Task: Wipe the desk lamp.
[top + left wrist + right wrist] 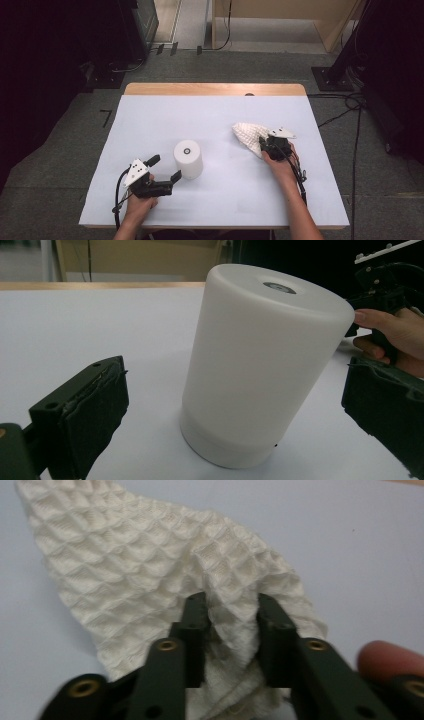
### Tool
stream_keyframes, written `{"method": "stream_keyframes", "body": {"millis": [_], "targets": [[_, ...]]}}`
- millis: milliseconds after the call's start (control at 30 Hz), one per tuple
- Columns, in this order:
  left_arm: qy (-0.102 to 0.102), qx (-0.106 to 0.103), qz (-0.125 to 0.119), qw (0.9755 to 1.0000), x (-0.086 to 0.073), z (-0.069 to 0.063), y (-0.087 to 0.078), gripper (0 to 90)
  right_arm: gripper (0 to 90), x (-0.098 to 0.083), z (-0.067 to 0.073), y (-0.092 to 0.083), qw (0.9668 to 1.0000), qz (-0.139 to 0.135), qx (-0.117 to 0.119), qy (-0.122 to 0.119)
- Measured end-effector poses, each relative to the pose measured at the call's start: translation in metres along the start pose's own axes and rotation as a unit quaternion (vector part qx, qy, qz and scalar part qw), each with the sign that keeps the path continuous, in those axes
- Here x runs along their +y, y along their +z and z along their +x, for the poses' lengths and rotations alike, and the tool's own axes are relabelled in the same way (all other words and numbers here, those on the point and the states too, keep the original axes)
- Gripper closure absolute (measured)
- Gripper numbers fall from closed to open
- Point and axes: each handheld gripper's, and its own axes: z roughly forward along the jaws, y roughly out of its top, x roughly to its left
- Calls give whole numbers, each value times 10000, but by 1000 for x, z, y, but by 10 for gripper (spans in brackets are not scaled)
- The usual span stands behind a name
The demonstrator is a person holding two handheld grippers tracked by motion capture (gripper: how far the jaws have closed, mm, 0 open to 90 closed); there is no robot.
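Nearest the high camera, two forearms are seen coming in from the bottom edge, each hand wrapped around a black gripper. At the near left the left gripper [166, 168] is held low over the white table [220, 120], its jaws spread wide apart on either side of the white cylinder [188, 159]; in the left gripper view neither pad is seen touching the cylinder [260, 370], which stands upright between them with a small dark ring set in its flat top. On the right side of the table the right gripper [263, 145] is brought down onto the near edge of the cream waffle cloth [249, 134]. In the right gripper view a bunched fold of the cloth [150, 565] is pinched between the two black jaws, which are drawn close together on it, while the rest of the fabric is spread flat on the table beyond them. Cloth and cylinder are set well apart, with bare table between
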Motion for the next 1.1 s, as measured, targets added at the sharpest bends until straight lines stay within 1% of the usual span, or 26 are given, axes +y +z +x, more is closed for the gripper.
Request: {"method": "stream_keyframes", "body": {"millis": [33, 67, 100, 167, 200, 267, 300, 333, 367, 433, 467, 500, 533, 633, 667, 733, 767, 800, 867, 900, 933, 967, 1000, 1033, 1067, 1100], "targets": [[-4, -2, 0, 10000, 0, 0, 0, 0, 782, -1, -2, -1, 9999, 18, 88, 47], [-4, -2, 0, 10000, 0, 0, 0, 0, 782, -1, -2, -1, 9999, 18, 88, 47], [6, -7, -4, 10000, 1, -1, 0, 0, 825, -1, -2, -5, 9998, -26, 193, 33], [2, -14, -12, 10000, 1, -1, -1, 0, 831, -2, 1, -11, 9995, -66, 285, 102], [8, -19, -8, 10000, 1, -2, -1, 0, 832, -2, 3, -15, 9990, -120, 395, 174], [15, -35, -14, 10000, 1, -2, -1, 0, 831, -3, 9, -26, 9979, -200, 521, 335], [13, -46, -22, 10000, 1, -2, -2, 0, 831, -3, 14, -35, 9969, -255, 592, 443], [13, -46, -22, 10000, 1, -2, -2, 0, 831, -3, 14, -35, 9969, -255, 592, 443], [6, -61, -44, 10000, 1, -3, -2, 0, 829, -1, 22, -53, 9949, -362, 708, 621], [48, -75, -38, 10000, 1, -4, -2, 0, 828, 1, 31, -70, 9922, -556, 862, 711], [48, -75, -38, 10000, 1, -4, -2, 0, 828, 1, 31, -70, 9922, -556, 862, 711], [77, -91, -44, 9999, 1, -6, -2, 0, 827, 1, 39, -85, 9890, -730, 987, 821], [98, -94, -36, 9999, 2, -6, -2, 0, 827, 0, 42, -91, 9878, -792, 1031, 854], [109, -95, -43, 9999, 2, -8, -2, 0, 826, -5, 46, -98, 9877, -820, 972, 906], [127, -97, -39, 9999, 2, -8, -2, 0, 816, -12, 43, -96, 9904, -698, 773, 904], [124, -102, -24, 9999, 2, -9, -1, 0, 772, -22, 32, -85, 9939, -398, 458, 924], [124, -102, -24, 9999, 2, -9, -1, 0, 772, -22, 32, -85, 9939, -398, 458, 924], [137, -91, -12, 9999, 2, -10, 0, 0, 630, -31, 20, -73, 9971, 3, 171, 737], [145, -104, 8, 9998, 1, -10, 1, 0, 523, -33, 14, -71, 9971, 31, 180, 737], [138, -95, 28, 9999, 1, -10, 1, 0, 464, -32, 9, -74, 9972, -78, 272, 695], [166, -95, 48, 9998, 0, -10, 2, 0, 416, -29, 8, -79, 9971, -261, 284, 661], [157, -111, 63, 9998, 0, -10, 3, 0, 374, -25, 6, -84, 9971, -458, 273, 551], [165, -111, 77, 9998, -1, -10, 3, 0, 335, -19, 6, -89, 9963, -659, 336, 438], [167, -114, 90, 9998, -1, -11, 4, 0, 300, -13, 6, -94, 9954, -826, 406, 266], [182, -116, 104, 9997, -1, -11, 5, 0, 285, -9, 7, -97, 9946, -912, 469, 132], [192, -132, 118, 9997, -2, -12, 5, 0, 274, -2, 9, -99, 9932, -1018, 558, -102]]}}
